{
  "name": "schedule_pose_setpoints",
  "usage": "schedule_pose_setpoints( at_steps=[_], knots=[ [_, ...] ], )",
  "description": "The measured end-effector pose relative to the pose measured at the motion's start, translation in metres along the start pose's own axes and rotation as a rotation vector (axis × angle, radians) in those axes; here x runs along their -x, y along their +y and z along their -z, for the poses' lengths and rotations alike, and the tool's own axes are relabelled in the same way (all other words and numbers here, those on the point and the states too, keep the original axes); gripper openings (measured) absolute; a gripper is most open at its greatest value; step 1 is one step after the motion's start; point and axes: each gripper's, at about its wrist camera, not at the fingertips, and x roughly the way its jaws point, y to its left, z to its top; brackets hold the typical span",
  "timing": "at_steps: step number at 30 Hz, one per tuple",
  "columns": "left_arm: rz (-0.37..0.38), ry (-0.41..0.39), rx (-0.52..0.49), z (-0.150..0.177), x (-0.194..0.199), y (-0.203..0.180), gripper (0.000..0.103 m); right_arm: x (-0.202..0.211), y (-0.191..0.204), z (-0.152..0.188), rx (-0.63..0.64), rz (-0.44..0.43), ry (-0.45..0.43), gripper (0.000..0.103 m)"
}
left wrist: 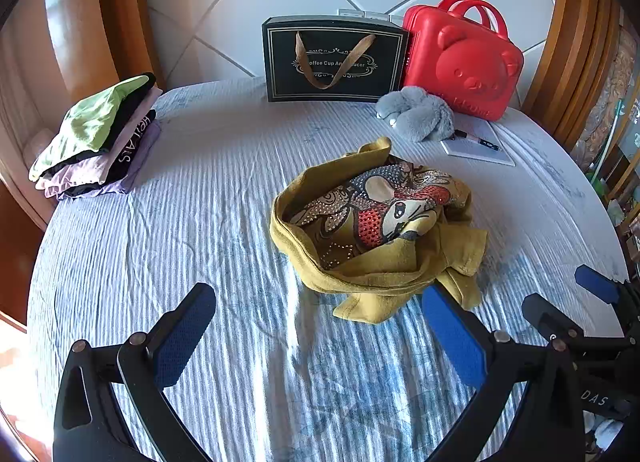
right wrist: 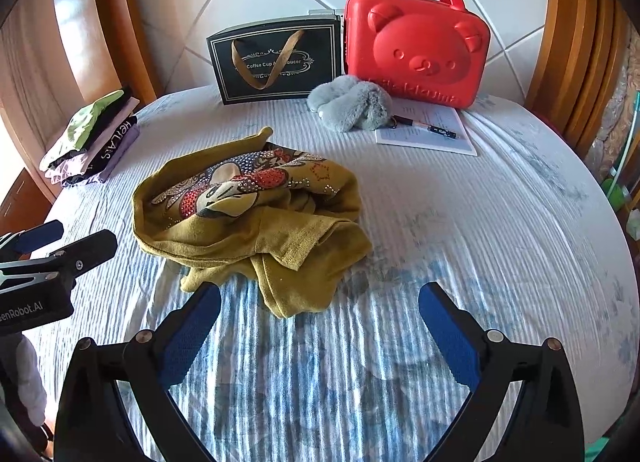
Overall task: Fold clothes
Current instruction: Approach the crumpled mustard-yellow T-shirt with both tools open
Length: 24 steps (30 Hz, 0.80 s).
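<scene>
A crumpled mustard-yellow top (left wrist: 376,229) with a beaded cartoon print lies bunched in the middle of the bed; the right wrist view shows the same top (right wrist: 248,213) left of centre. My left gripper (left wrist: 316,326) is open just short of its near edge, holding nothing. My right gripper (right wrist: 320,326) is open too, with the garment's lowest flap reaching between its blue pads. Each gripper shows at the edge of the other's view: the right one (left wrist: 568,298) and the left one (right wrist: 76,242). A stack of folded clothes (left wrist: 100,141) (right wrist: 92,137) sits at the far left.
The bed has a blue-and-white striped sheet (left wrist: 224,229). Against the padded headboard stand a black gift bag (left wrist: 334,59) and a red bear-face case (left wrist: 464,57). A grey plush toy (left wrist: 416,111), a pen and a sheet of paper (left wrist: 476,141) lie in front.
</scene>
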Motion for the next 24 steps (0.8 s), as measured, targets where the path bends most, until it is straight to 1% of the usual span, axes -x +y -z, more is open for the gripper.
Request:
schedule_pose_setpoints(
  at_steps=[15, 24],
  knots=[
    [-0.007, 0.024, 0.005, 0.001, -0.008, 0.004, 0.103, -0.004, -0.001, 0.000, -0.010, 0.000, 0.012, 0.099],
    [0.005, 0.042, 0.010, 0.001, -0.016, 0.008, 0.103, -0.011, -0.002, -0.001, -0.016, 0.004, 0.029, 0.100]
  ],
)
